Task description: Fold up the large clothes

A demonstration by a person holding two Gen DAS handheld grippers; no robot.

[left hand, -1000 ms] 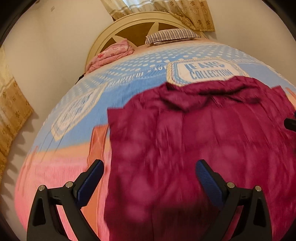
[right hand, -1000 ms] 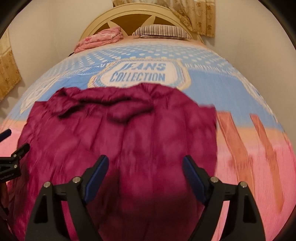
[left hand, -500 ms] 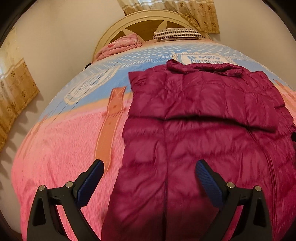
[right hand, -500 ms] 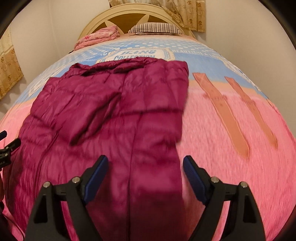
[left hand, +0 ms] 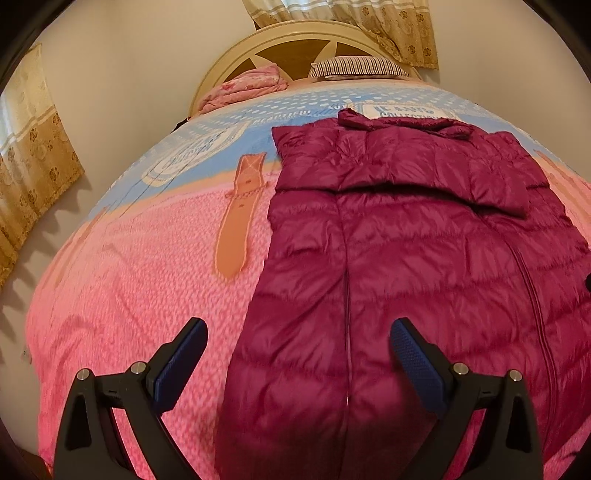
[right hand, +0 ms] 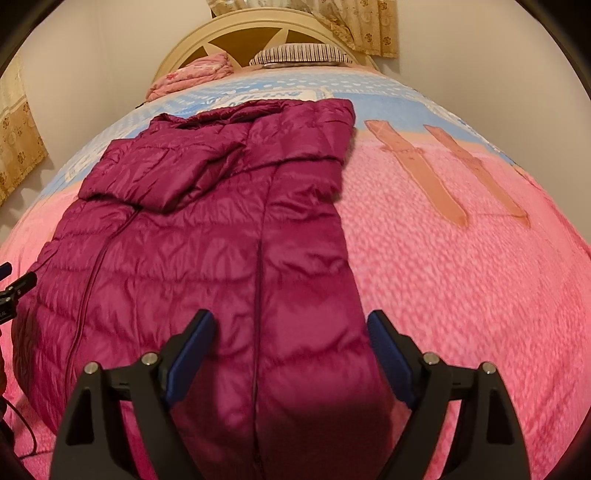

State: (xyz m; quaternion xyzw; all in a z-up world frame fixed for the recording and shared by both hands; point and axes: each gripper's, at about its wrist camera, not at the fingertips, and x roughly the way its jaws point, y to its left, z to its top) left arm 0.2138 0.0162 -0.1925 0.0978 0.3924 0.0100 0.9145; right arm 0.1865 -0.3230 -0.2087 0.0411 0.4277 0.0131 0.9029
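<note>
A magenta quilted puffer jacket point(left hand: 406, 258) lies flat on the bed with its collar toward the headboard and both sleeves folded across its chest. My left gripper point(left hand: 299, 343) hovers open over the jacket's lower left edge, nothing between its blue pads. In the right wrist view the same jacket point(right hand: 192, 240) fills the left half, and my right gripper point(right hand: 291, 336) stands open above its lower right edge, holding nothing. The left gripper's tool point(right hand: 14, 291) pokes in at that view's left edge.
The bed wears a pink and blue bedspread point(left hand: 140, 266) printed with belts and lettering. A striped pillow point(left hand: 354, 68) and a folded pink blanket point(left hand: 243, 86) lie at the cream headboard point(right hand: 236, 33). Curtains point(left hand: 29, 155) hang on the left wall.
Both grippers have drawn back from the jacket's collar end toward its hem, staying open. The jacket now shows its full length, lying still with sleeves folded in.
</note>
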